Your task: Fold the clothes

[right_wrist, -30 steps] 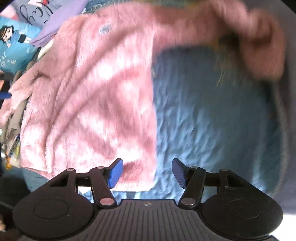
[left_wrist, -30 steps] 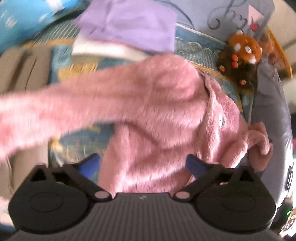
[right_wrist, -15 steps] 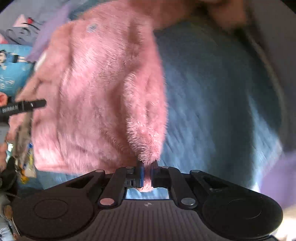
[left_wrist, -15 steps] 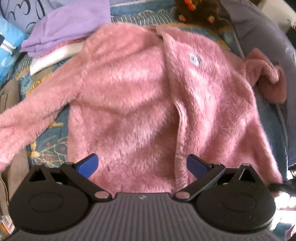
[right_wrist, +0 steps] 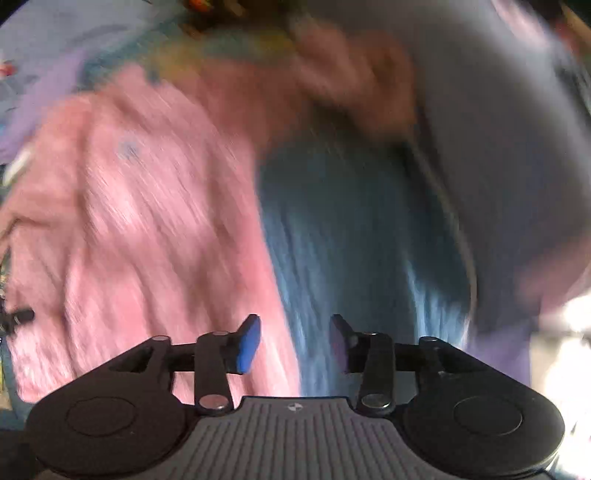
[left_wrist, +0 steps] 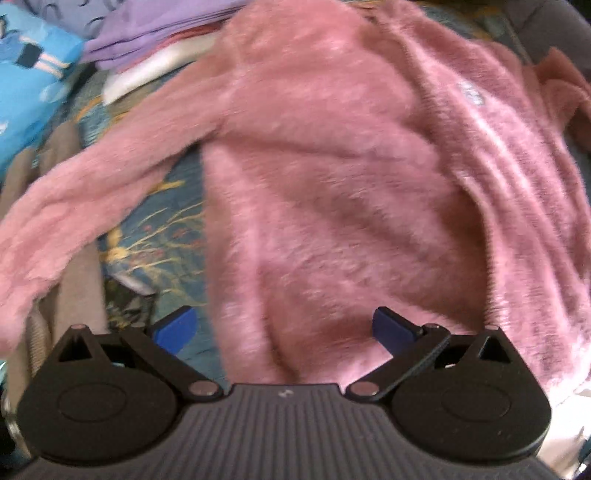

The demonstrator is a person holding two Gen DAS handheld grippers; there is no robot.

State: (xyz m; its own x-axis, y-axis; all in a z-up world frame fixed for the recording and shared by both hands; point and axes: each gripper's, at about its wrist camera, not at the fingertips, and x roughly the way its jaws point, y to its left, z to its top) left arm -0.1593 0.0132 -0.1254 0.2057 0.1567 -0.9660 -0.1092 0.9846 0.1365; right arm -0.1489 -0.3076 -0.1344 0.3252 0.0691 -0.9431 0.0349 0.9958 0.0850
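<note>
The right tool (right_wrist: 293, 341) has just let go of the pink fleece jacket's (left_wrist: 332, 184) hem; its jaws, reopened, hold nothing. The left tool (left_wrist: 284, 326) hovers wide above the jacket, spread flat for folding.

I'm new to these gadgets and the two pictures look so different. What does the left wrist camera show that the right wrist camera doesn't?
Only the left wrist view shows the cardigan's long sleeve stretched out to the left, a patterned blanket and a bright blue printed cushion.

Only the right wrist view shows a blue ribbed cloth and a grey cushion.

Both show the fluffy pink cardigan, purple clothes behind it, and open blue-padded grippers, left gripper and right gripper, holding nothing.
</note>
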